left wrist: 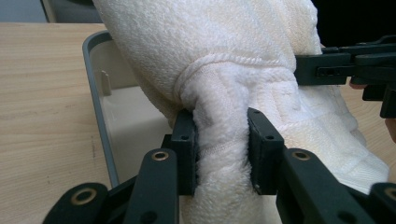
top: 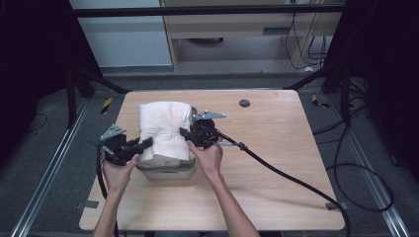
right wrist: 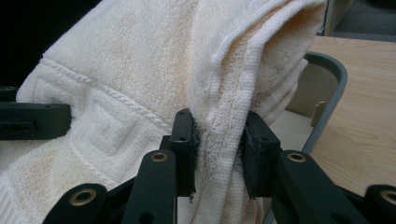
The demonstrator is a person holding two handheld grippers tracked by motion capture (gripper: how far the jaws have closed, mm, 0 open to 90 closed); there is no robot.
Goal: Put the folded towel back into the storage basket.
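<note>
Towel [top: 163,129] draped over bin [top: 166,171] on table [top: 276,163], between left gripper [top: 146,143] and right gripper [top: 185,134].

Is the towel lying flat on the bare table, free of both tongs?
No: the white towel is draped over the grey bin, with the left tongs and right tongs each clamped on a fold.

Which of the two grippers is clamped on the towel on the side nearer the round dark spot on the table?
The right gripper: it pinches the white towel on the side facing the round dark spot; the left gripper grips the opposite side.

A lab-like recording space: framed wooden table [top: 276,163], trailing floor cables [top: 365,168], dark curtains [top: 29,59].
</note>
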